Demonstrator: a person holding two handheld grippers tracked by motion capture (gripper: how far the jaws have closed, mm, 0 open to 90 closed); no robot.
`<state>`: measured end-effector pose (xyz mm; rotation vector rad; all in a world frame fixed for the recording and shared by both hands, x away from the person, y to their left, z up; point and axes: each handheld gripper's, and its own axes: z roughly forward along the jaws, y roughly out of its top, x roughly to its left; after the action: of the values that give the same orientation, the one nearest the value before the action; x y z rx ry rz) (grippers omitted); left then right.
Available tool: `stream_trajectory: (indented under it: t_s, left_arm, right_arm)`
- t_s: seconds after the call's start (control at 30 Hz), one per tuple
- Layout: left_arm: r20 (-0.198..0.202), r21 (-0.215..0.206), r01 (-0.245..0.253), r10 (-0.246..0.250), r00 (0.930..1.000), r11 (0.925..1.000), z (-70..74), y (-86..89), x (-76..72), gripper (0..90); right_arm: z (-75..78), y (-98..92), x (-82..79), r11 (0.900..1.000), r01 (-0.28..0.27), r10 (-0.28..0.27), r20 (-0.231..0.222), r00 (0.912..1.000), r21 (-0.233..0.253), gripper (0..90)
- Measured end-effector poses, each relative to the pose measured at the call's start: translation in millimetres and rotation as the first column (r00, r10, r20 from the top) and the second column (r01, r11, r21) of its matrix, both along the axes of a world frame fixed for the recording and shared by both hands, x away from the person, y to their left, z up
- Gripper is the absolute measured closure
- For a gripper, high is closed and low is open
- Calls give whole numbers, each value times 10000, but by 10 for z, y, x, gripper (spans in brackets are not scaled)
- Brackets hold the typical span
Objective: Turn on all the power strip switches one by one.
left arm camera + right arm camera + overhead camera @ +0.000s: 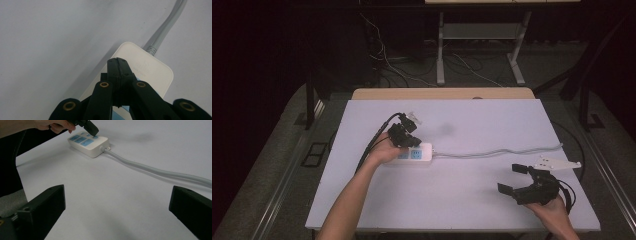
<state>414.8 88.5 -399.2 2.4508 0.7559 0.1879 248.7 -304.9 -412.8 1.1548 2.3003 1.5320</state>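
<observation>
My tabletop (472,200) is a pale sheet, and the white power strip (418,154) lies flat left of its middle. Its grey cable (497,152) snakes toward the right edge, where a flat white bracket (557,163) rests.

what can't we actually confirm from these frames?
- Whether the left gripper touches the power strip: in the left gripper view the shut jaws cover the spot.
- Strip's near sockets: high view, hidden under hand and gripper.
- Where the grey cable ends: cut off by the right gripper view's edge.
- White plate near the right gripper: too small to identify.
</observation>
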Motion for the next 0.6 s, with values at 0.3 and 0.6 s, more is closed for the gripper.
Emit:
stream_trajectory:
  t_s: [0.3,0.6]
  left_arm:
    - [-56,-29,-17,17,10000,10000,-17,5,7,896]
    - [-266,-222,-107,101,9996,9997,-32,36,34,897]
  right_arm:
    - [1,-2,-2,10000,9,-9,1,10000,4,5]
    - [1,-2,-3,10000,3,-3,3,10000,-7,4]
